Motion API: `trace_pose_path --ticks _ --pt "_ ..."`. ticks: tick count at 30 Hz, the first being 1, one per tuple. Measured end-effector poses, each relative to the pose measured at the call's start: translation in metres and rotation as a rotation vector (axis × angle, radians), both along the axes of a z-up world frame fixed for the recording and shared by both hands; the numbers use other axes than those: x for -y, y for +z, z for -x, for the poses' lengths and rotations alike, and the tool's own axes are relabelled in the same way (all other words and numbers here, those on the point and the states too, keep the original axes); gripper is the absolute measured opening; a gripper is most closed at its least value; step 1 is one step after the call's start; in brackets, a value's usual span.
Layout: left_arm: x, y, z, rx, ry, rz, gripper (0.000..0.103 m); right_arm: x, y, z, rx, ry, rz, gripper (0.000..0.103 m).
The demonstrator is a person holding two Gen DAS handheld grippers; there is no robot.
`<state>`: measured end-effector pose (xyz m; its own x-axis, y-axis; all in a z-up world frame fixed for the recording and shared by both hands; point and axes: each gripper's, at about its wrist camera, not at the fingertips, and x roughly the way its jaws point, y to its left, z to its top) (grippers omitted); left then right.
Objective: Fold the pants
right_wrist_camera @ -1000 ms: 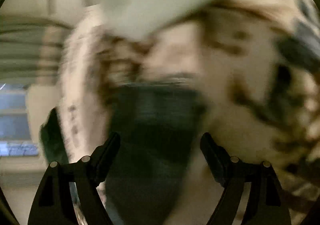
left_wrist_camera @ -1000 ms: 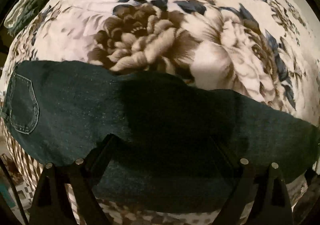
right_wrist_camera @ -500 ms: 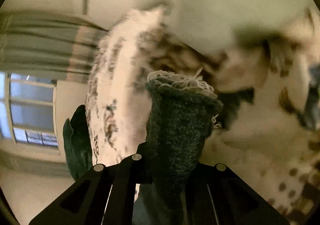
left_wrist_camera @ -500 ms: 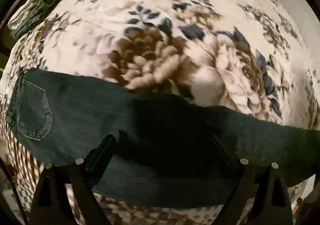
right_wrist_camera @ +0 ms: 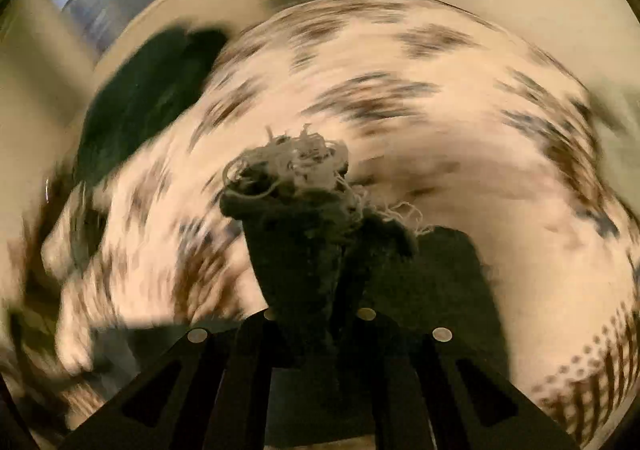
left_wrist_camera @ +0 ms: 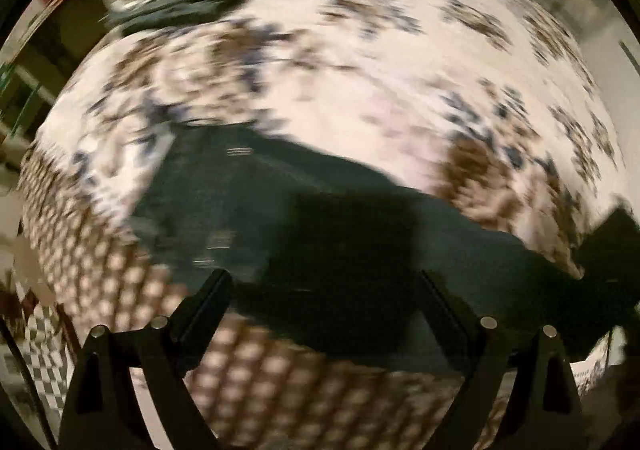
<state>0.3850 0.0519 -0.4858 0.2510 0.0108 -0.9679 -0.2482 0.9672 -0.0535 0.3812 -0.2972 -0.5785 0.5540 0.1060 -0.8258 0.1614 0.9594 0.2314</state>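
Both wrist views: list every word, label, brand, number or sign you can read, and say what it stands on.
None can be read in either view.
Dark jeans: no tag or brand patch shows; both views are motion-blurred.
Frayed hem held in the right gripper: loose threads only, no print.
Floral bedspread: flower pattern, no lettering.
Left gripper: plain black, no markings visible.

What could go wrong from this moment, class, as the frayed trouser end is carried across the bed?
1. The right gripper pinches only the frayed hem of the jeans; it might slip out mid-swing.
2. The left gripper is open above the jeans, pinning nothing, so the rest may drag and crease over the floral bedspread.
3. Both views are blurred, so the hem may land off-line.
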Motion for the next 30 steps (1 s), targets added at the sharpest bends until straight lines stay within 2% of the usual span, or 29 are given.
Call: trace_pose_path --ticks 3,5,6,8,10,11,12,13,15,16,17,18,19,20,21,24,26,27,28,30 --pt "-0.054 0.003 0.012 -0.006 0.061 -0.01 0.093 -0.118 -0.034 -0.004 -0.051 0.177 0.084 0.007" --pt "-0.084 0.002 0.018 -0.01 0.088 -0.022 0.093 -0.188 -0.06 0.0 -0.089 0.277 0.187 0.007" --pt "-0.093 0.0 0.018 -0.011 0.091 -0.027 0.093 -0.209 -0.069 0.005 -0.1 0.306 0.207 0.007" --pt "-0.106 -0.002 0.017 -0.009 0.093 -0.038 0.093 -0.244 -0.086 0.013 -0.12 0.338 0.315 0.008" --pt "-0.11 -0.003 0.012 -0.003 0.091 -0.024 0.093 -0.252 -0.097 0.013 -0.127 0.353 0.375 0.013" --pt "-0.108 -0.003 0.008 0.001 0.09 -0.004 0.093 -0.251 -0.099 0.011 -0.15 0.374 0.367 0.017" --pt "-0.103 -0.003 0.003 0.008 0.083 0.029 0.093 -0.249 -0.097 0.009 -0.176 0.389 0.341 0.021" --pt "-0.1 -0.001 -0.001 0.012 0.076 0.049 0.093 -0.238 -0.089 0.008 -0.198 0.398 0.272 0.026" --pt "-0.085 -0.002 -0.013 0.008 0.057 0.124 0.093 -0.202 -0.071 0.008 -0.207 0.377 0.056 0.075" --pt "-0.076 -0.005 -0.019 0.0 0.052 0.177 0.093 -0.184 -0.064 0.01 -0.205 0.359 -0.057 0.082" --pt "-0.062 -0.01 -0.026 -0.02 0.048 0.245 0.093 -0.161 -0.055 0.016 -0.202 0.333 -0.203 0.083" --pt "-0.055 -0.014 -0.031 -0.037 0.044 0.283 0.093 -0.139 -0.05 0.023 -0.209 0.288 -0.292 0.083" --pt "-0.038 -0.026 -0.039 -0.086 0.023 0.345 0.093 -0.118 -0.048 0.03 -0.222 0.252 -0.367 0.083" --pt "-0.026 -0.036 -0.045 -0.122 0.011 0.371 0.093 -0.098 -0.046 0.037 -0.234 0.213 -0.419 0.083" --pt "-0.017 -0.043 -0.048 -0.141 0.003 0.377 0.093 -0.083 -0.046 0.042 -0.246 0.172 -0.429 0.083" --pt "0.018 -0.069 -0.058 -0.186 -0.068 0.32 0.093 -0.026 -0.053 0.059 -0.282 0.012 -0.42 0.083" --pt "0.04 -0.083 -0.062 -0.191 -0.144 0.238 0.08 0.004 -0.059 0.064 -0.294 -0.073 -0.374 0.083" --pt "0.048 -0.087 -0.061 -0.191 -0.173 0.2 0.061 0.019 -0.062 0.064 -0.306 -0.123 -0.336 0.083" --pt "0.052 -0.09 -0.061 -0.193 -0.193 0.172 0.057 0.034 -0.066 0.064 -0.324 -0.174 -0.295 0.083" --pt "0.059 -0.091 -0.057 -0.174 -0.229 0.116 0.058 0.052 -0.076 0.059 -0.351 -0.221 -0.261 0.083"
